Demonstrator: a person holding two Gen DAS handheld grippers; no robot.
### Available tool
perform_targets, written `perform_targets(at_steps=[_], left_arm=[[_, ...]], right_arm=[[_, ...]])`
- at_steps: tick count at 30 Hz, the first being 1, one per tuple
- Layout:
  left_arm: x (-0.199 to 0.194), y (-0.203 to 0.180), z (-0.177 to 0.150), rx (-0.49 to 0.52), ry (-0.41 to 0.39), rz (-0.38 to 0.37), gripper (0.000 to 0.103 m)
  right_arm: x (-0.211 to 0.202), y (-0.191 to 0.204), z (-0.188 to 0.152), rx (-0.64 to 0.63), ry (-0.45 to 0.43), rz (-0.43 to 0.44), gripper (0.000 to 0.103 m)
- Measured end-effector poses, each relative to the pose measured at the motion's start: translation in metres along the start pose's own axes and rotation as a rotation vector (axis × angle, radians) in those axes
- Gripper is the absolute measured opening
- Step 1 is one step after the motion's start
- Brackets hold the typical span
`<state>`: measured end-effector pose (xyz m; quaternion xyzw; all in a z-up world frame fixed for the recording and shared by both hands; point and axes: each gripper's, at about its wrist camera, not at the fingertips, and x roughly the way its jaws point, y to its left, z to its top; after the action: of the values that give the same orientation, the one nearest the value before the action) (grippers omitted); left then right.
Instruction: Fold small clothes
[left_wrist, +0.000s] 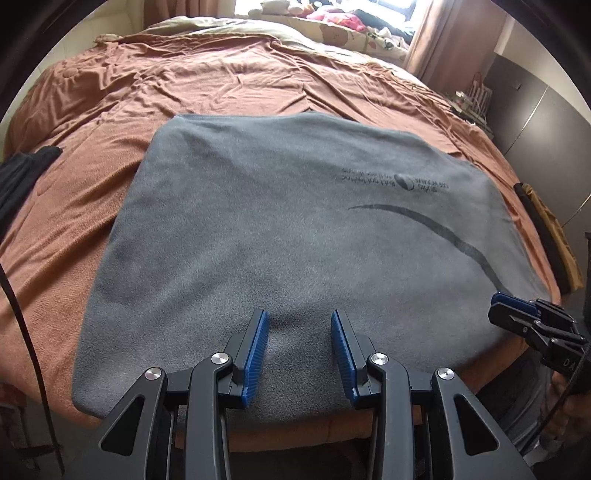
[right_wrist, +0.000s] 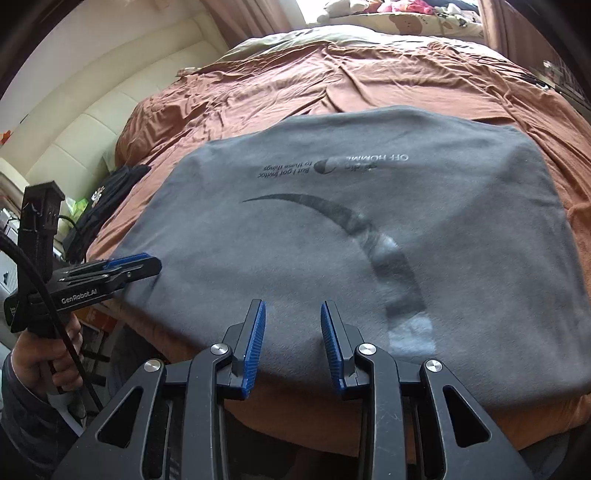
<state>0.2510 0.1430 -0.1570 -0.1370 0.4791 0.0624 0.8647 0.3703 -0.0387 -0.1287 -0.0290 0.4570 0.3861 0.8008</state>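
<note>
On my left side, the left gripper hangs over the near edge of the grey folded shirt, its blue pads partly apart with only flat fabric showing in the gap; I cannot tell whether the tips touch the cloth, and nothing is pinched between them. A hand holds this tool by its grip, seen from the right wrist view at the shirt's left near corner. The shirt lies spread flat on the rust-brown bedsheet, its dark curved print and lines of lettering facing up, reaching away from both tools toward the far side of the bed. A black garment sits at the bed's left edge. Further right, the right gripper stands over the same near hem, jaws likewise partway apart, gripping nothing, fabric directly beneath and ahead of it
</note>
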Motion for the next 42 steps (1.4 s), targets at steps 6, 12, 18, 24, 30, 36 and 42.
perform_targets(at_steps=[6,12,18,24,30,36,42], left_arm=[[0.003,0.005,-0.008,-0.007,0.007,0.000,0.038],[-0.018,0.025,-0.020,-0.046,-0.010,0.030,0.038],[-0.026,0.052,-0.034,-0.109,-0.011,0.067,0.038],[-0.033,0.073,-0.041,-0.163,-0.026,0.070,0.037],[-0.040,0.100,-0.048,-0.244,-0.048,0.079,0.030],[-0.043,0.111,-0.054,-0.281,-0.055,0.071,0.018],[-0.058,0.118,-0.063,-0.344,-0.071,0.040,0.018]], right_arm=[[0.017,-0.012,-0.014,0.003,0.065,-0.040,0.017],[0.008,-0.016,-0.005,0.010,0.083,-0.053,0.016],[0.006,0.010,0.000,-0.008,0.044,-0.030,0.016],[0.019,0.030,0.002,-0.049,0.045,0.009,0.016],[0.049,0.038,-0.004,-0.071,0.107,0.024,0.016],[0.054,0.042,-0.004,-0.104,0.138,0.019,0.016],[0.041,0.036,0.007,-0.086,0.109,0.030,0.016]])
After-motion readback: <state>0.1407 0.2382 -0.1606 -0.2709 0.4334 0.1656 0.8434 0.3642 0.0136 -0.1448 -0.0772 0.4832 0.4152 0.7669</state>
